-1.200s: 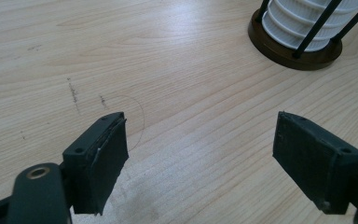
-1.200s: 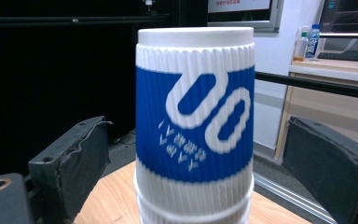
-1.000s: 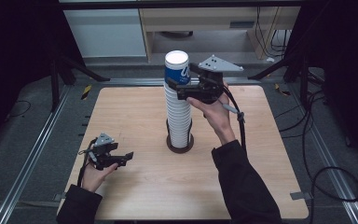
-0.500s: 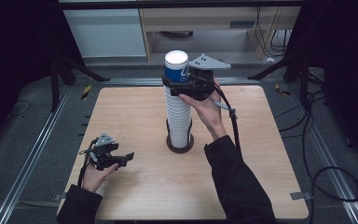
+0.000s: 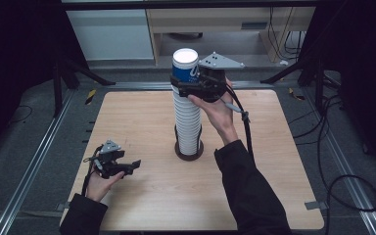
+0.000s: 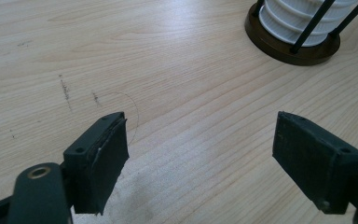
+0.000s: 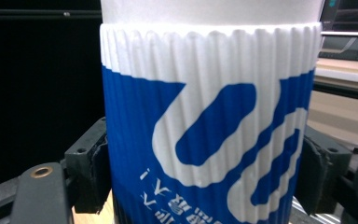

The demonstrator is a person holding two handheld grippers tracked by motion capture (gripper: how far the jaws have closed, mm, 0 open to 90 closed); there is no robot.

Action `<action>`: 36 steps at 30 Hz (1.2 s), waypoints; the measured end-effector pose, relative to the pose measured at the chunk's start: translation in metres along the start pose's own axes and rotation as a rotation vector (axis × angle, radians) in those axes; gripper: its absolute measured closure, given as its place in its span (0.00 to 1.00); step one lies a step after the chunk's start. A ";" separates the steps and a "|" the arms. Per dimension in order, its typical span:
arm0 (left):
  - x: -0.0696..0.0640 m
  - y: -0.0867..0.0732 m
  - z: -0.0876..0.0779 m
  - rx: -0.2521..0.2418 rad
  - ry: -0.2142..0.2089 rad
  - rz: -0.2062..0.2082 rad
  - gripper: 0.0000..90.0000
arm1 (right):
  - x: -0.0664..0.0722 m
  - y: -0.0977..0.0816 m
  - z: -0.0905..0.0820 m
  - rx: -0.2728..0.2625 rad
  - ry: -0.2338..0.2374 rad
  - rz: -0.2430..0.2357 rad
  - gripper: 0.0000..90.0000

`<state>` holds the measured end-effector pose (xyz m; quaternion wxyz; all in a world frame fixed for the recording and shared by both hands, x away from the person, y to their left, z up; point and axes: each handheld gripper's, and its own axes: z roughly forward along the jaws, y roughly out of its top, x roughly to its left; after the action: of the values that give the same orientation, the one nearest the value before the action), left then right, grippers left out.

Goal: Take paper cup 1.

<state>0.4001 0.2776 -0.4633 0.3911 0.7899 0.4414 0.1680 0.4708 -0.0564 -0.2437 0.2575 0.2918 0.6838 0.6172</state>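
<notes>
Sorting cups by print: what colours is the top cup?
Blue with white swirls, top cup; clearest in the right gripper view.

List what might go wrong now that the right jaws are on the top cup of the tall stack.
1. The right gripper has just closed its jaws on the blue cup, which sits nested on the white stack; lifting may drag further cups up with it.
2. The stack is tall on a small dark base, and the left gripper rests open, away from it, so a sideways pull could tip it.
3. The jaws press the ribbed paper wall, which might dent.
</notes>
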 end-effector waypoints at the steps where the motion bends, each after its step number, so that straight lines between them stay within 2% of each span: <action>1: 0.000 0.000 0.000 -0.001 0.000 -0.001 0.20 | 0.000 0.004 -0.001 -0.007 0.002 0.000 0.24; 13: 0.000 0.000 0.000 -0.001 0.000 0.000 0.19 | 0.001 0.026 -0.002 -0.033 -0.014 -0.027 0.24; 20: 0.000 0.000 0.000 -0.001 -0.002 -0.001 0.19 | 0.000 0.035 -0.005 -0.056 -0.019 -0.026 0.24; 32: 0.000 0.000 0.000 -0.002 -0.001 -0.002 0.19 | 0.000 0.050 -0.021 -0.112 -0.020 -0.028 0.24; 36: 0.000 0.000 -0.001 -0.004 -0.001 -0.002 0.19 | 0.000 0.051 -0.035 -0.121 -0.041 -0.068 0.24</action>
<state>0.3994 0.2775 -0.4630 0.3933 0.7886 0.4417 0.1681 0.4502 -0.0769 -0.1891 0.3093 0.2649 0.6494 0.6422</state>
